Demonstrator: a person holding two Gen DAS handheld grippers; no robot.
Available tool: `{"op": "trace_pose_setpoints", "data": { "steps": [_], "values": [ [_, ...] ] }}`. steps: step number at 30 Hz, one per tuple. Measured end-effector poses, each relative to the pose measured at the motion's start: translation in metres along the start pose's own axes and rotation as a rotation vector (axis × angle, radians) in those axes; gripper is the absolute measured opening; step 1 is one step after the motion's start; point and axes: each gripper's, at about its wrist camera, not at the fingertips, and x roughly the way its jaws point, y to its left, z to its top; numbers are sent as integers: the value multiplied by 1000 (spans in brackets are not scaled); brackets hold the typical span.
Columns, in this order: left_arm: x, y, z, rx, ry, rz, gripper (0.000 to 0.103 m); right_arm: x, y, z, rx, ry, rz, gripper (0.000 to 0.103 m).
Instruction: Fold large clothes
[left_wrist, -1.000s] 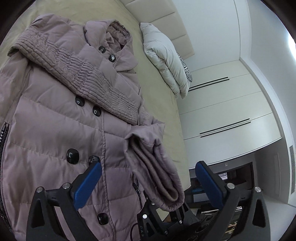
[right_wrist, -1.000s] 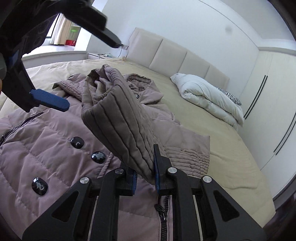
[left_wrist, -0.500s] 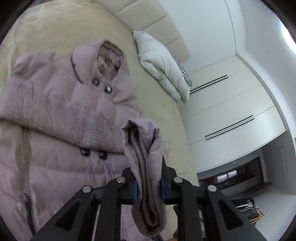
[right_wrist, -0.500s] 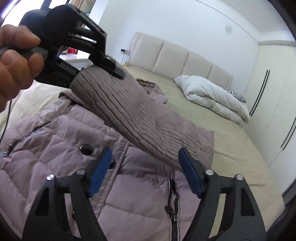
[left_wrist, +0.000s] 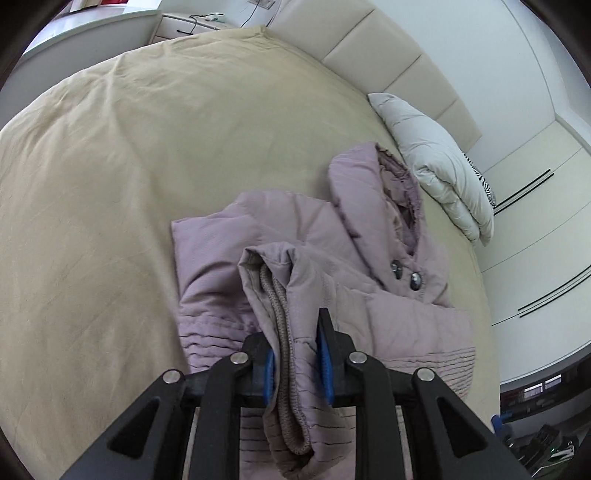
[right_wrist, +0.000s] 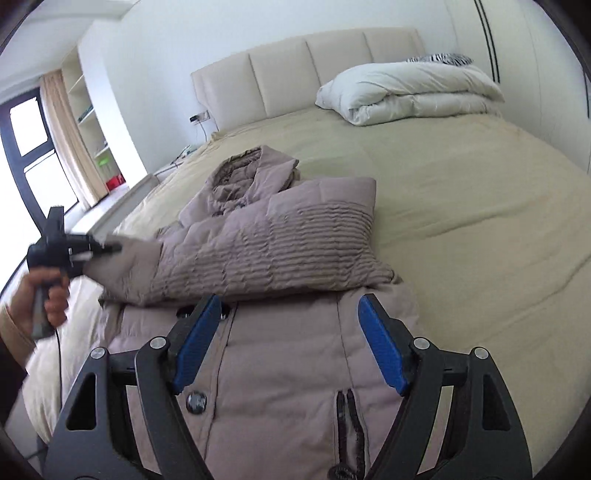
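Note:
A mauve quilted jacket (right_wrist: 280, 369) lies button side up on the bed, with its hood (left_wrist: 373, 184) toward the headboard. My left gripper (left_wrist: 295, 350) pinches the sleeve cuff (left_wrist: 280, 295) between its blue pads, and its jaws are easing open with the cuff still between them. In the right wrist view that sleeve (right_wrist: 277, 251) stretches across the jacket's chest to the left gripper (right_wrist: 110, 248), held by a person's hand (right_wrist: 48, 291). My right gripper (right_wrist: 290, 301) hovers open over the jacket's front with nothing between its pads.
The jacket rests on a tan bedsheet (left_wrist: 147, 166) with wide bare areas around it. A folded white duvet (right_wrist: 406, 92) lies by the padded headboard (right_wrist: 295, 74). White wardrobe doors (left_wrist: 535, 240) stand beyond the bed's far side, and a window (right_wrist: 29, 129) is at the left.
The right gripper let go of the sleeve and opened wide. The left gripper closed on the cuff and carried the sleeve leftward across the jacket's chest.

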Motion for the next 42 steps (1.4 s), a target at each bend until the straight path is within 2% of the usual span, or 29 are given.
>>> {"op": "trace_pose_setpoints", "data": {
  "steps": [5,7,10,11,13,14,15,18,20,22,24,26,29,31,33,34,35,37,39,42],
  "values": [
    [4,8,-2,20,-27,15,25,46,-26,54,166,-14,94,77],
    [6,3,-2,57,-29,46,29,63,-31,74,205,-8,149,76],
    [1,-1,-1,69,-40,54,34,100,-35,94,239,22,213,76],
    [-5,0,0,63,-52,69,35,116,-39,96,253,51,198,75],
    [-22,-2,1,57,-117,114,36,159,-46,87,257,156,112,74],
    [-33,-5,0,60,-161,151,36,182,-51,77,242,234,72,65],
    [-41,-11,-1,74,-194,188,36,198,-52,66,201,274,36,62],
    [-54,-44,-11,179,-268,210,36,199,-36,59,53,242,-44,62],
    [-44,-77,-22,296,-246,186,36,194,-26,69,36,256,-82,62],
    [-24,-105,-36,409,-223,188,36,180,-14,84,10,186,-71,62],
    [1,-118,-43,466,-198,216,36,172,5,96,-71,124,-101,62],
    [29,-112,-43,444,-142,231,36,179,19,99,-149,121,-130,62],
    [59,-95,-42,450,-100,261,36,212,18,76,-235,247,-222,66],
    [59,-96,-41,468,-92,270,36,211,9,68,-201,212,-176,67],
    [51,-101,-39,470,-92,269,36,210,12,72,-212,224,-190,67],
    [42,-103,-36,455,-118,263,36,211,12,72,-199,235,-197,67],
    [33,-106,-32,445,-150,253,39,205,12,79,-162,229,-191,67],
    [24,-115,-18,432,-194,242,67,183,12,90,-96,137,-101,67],
    [29,-129,3,456,-217,259,72,175,19,103,-98,67,-79,67],
    [52,-152,41,480,-226,297,73,190,30,113,-137,76,-59,67]
  ]
}}
